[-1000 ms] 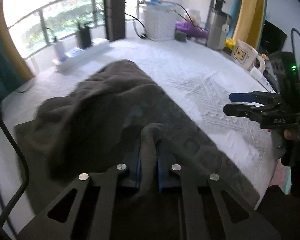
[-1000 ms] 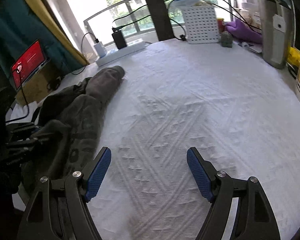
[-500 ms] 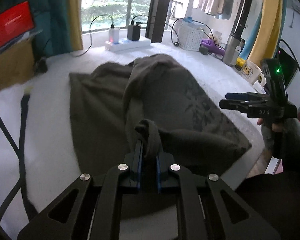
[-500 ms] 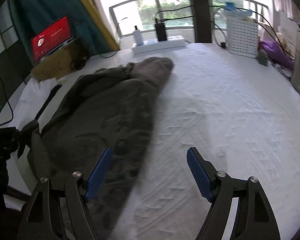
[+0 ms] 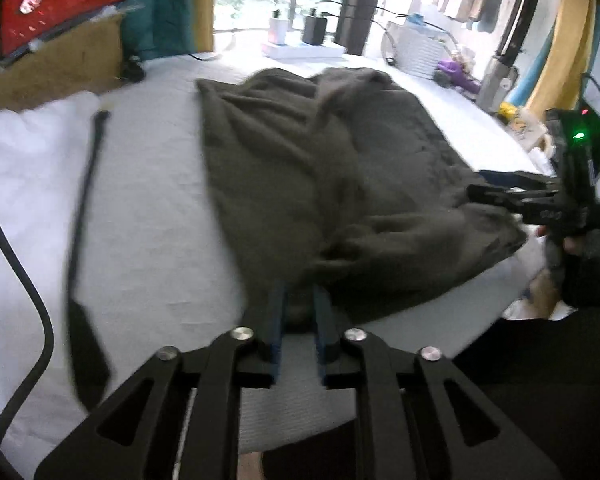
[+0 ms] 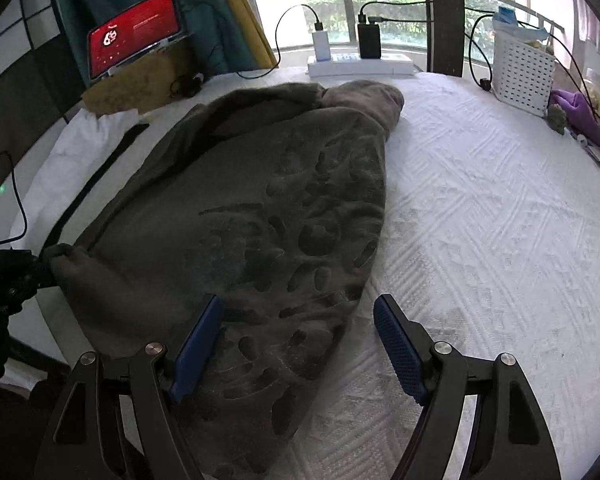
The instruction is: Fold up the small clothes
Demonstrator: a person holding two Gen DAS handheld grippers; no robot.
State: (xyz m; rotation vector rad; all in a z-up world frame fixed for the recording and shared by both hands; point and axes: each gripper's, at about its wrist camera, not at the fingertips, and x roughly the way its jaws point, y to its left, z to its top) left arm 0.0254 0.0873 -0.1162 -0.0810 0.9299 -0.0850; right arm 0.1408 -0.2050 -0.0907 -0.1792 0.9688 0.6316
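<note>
Garment [image 6: 260, 216], lengthwise toward window, hem nearest

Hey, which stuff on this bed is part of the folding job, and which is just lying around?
Part of the job:
- dark grey garment
- left tool, opening, cloth between its pads
- right tool, open over the garment's near edge

Just lying about:
- white basket
- power strip with chargers
- red-screen tablet
- black strap
- purple item
</note>
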